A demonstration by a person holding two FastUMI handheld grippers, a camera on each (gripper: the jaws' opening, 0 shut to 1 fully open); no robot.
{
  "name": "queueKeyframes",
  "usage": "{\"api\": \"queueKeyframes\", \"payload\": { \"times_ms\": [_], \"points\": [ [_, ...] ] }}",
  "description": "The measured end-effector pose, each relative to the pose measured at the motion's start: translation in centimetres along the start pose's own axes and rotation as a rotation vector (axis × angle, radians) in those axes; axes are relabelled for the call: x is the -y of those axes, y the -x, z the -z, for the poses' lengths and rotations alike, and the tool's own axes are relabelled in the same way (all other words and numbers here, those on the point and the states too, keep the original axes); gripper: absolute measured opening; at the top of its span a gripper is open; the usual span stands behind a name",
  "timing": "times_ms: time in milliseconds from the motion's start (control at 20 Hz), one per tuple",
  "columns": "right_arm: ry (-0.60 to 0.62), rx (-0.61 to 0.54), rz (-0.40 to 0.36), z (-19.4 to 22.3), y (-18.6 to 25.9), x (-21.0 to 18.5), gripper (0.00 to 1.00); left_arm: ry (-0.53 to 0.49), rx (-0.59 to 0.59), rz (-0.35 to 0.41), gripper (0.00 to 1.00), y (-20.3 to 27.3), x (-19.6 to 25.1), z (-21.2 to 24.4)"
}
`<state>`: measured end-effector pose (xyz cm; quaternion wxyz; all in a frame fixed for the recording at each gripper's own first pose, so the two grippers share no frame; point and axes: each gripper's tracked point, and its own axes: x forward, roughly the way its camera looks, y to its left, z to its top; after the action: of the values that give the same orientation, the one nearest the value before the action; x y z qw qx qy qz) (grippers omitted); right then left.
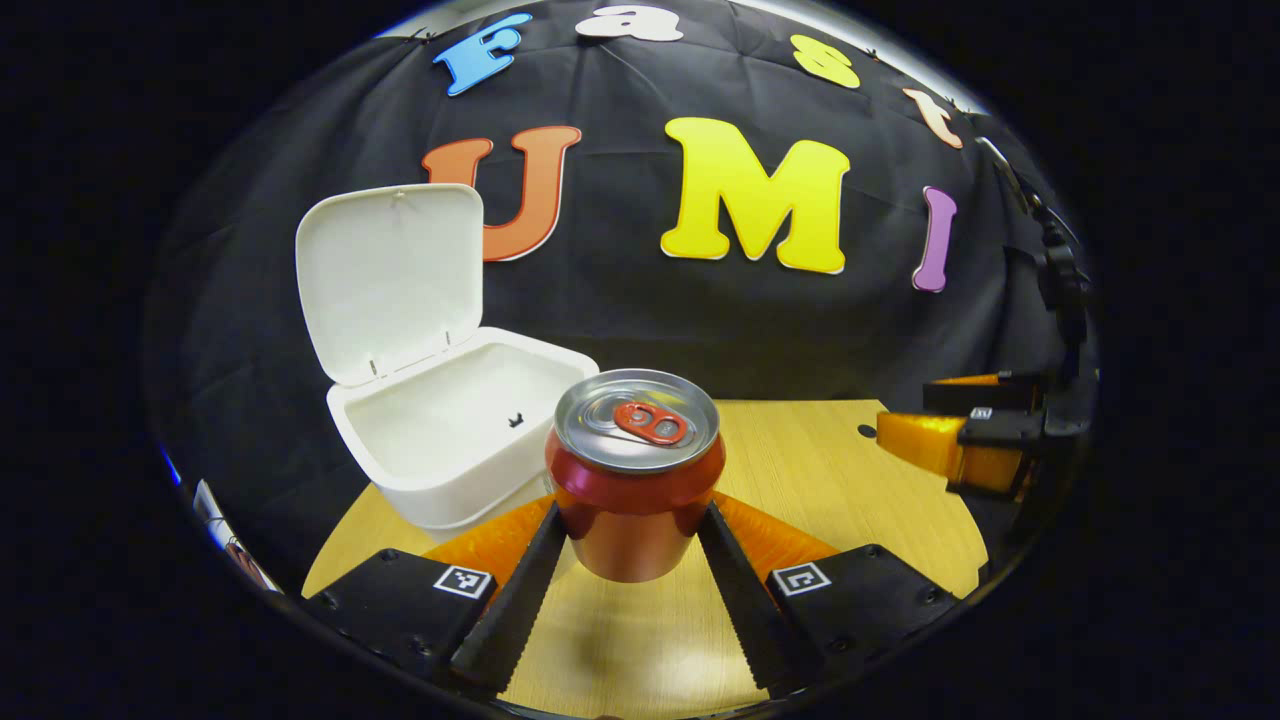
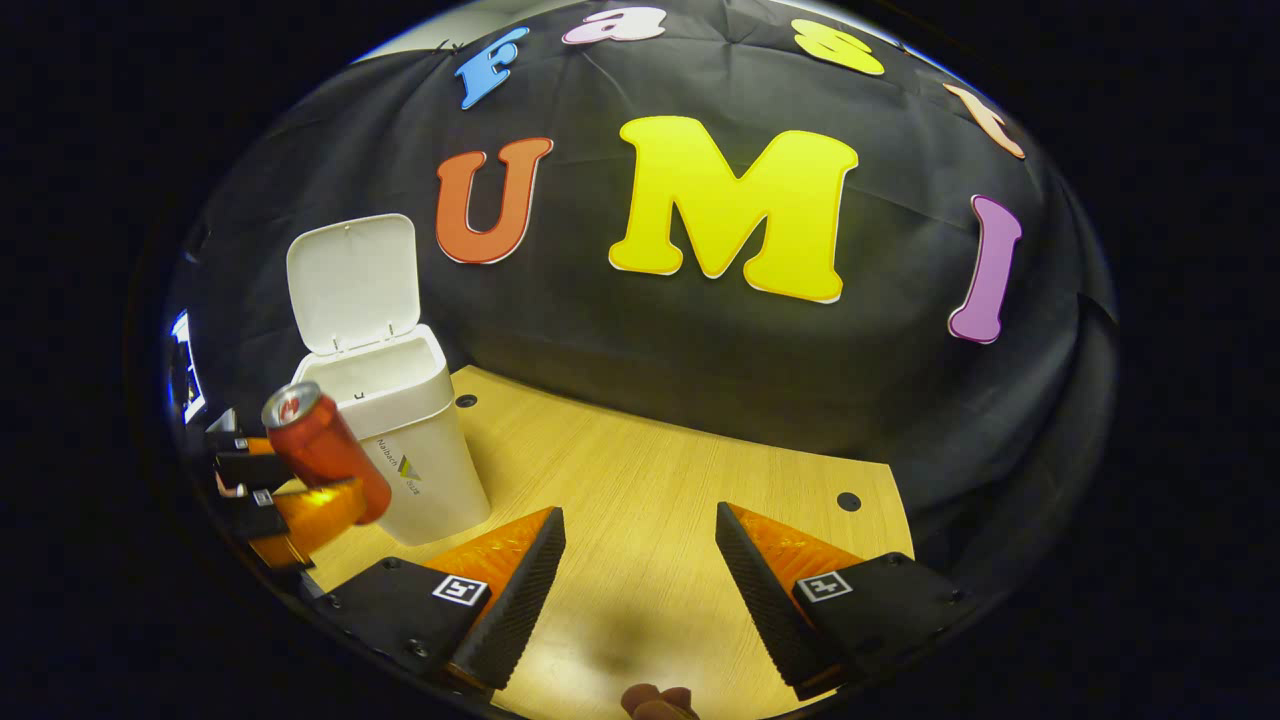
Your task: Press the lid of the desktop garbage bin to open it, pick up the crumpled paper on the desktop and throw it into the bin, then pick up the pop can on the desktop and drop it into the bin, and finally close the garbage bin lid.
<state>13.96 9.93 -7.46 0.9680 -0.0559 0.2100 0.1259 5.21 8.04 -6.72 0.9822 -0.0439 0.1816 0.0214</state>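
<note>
Between the fingers of the left gripper [image 1: 632, 545] sits the red pop can [image 1: 634, 470], gripped on both sides and held off the wooden desktop [image 1: 830, 470], upright in the left gripper view with its red pull tab [image 1: 651, 422] on top. Just behind it to the left stands the white garbage bin [image 1: 450, 430] with its lid [image 1: 390, 275] raised. From the right gripper view the bin's front bears a small logo [image 2: 403, 472] too blurred to read. The right gripper [image 2: 640, 570] hangs wide apart, grasping nothing.
</note>
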Motion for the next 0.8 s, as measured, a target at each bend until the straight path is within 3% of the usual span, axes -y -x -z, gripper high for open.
{"api": "queueKeyframes", "payload": {
  "times_ms": [250,400,800],
  "points": [
    [0.006,-0.015,0.005,0.2,0.0,-0.4,0.96,0.037,0.069,-0.039,0.86,-1.2,-3.9,-6.2],
    [-0.004,-0.036,0.002,1.3,-0.6,-1.1,0.96,0.050,0.076,-0.102,0.86,-3.1,-7.2,-7.7],
    [-0.019,-0.084,0.003,3.7,-1.5,-1.4,0.96,0.099,-0.024,-0.164,0.86,-7.9,-10.9,-5.1]
  ]
}}
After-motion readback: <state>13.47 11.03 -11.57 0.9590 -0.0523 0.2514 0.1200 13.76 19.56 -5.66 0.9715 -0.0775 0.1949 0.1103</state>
